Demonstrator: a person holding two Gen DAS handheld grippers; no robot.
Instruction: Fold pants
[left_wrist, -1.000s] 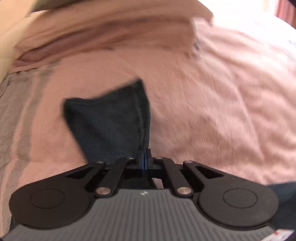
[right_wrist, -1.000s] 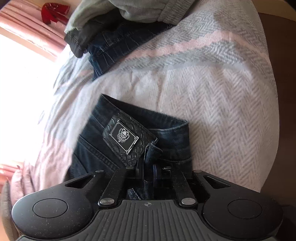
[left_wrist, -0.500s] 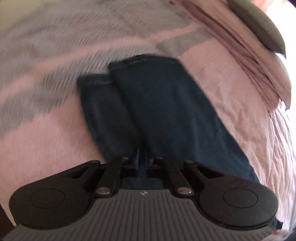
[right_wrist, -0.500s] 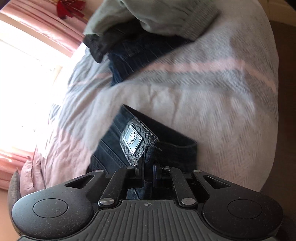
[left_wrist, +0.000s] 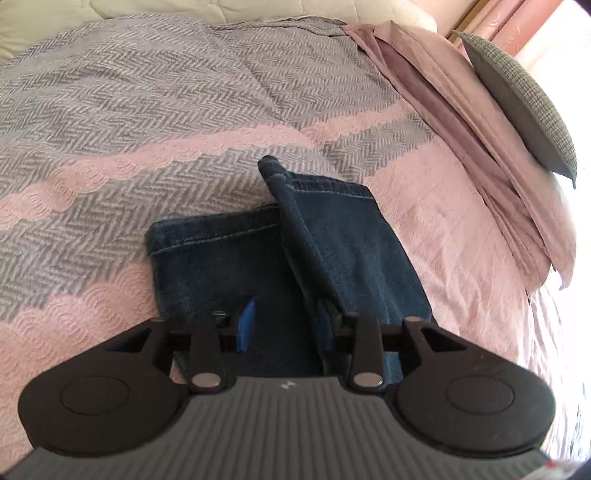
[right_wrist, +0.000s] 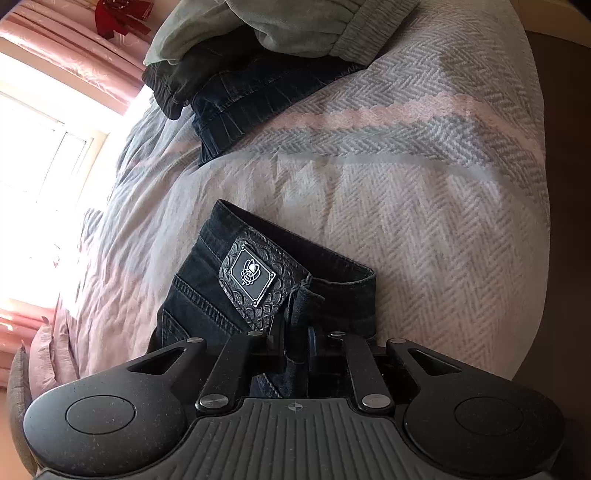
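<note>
My left gripper (left_wrist: 284, 326) stands spread above the jeans (left_wrist: 332, 251) legs lying on the bedspread (left_wrist: 147, 110); only my right wrist view shows the waistband patch (right_wrist: 255, 275). There my right gripper (right_wrist: 295, 341) pinches the waistband.

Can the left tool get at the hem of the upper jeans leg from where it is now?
Probably yes. The left tool is open over the jeans, and the upper leg's hem lies ahead on the blanket with nothing covering it. Its right finger already touches that leg's edge.

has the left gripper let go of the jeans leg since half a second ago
Yes. The left gripper has opened; its fingers, shut before, now stand apart above the jeans lying on the blanket.
</note>
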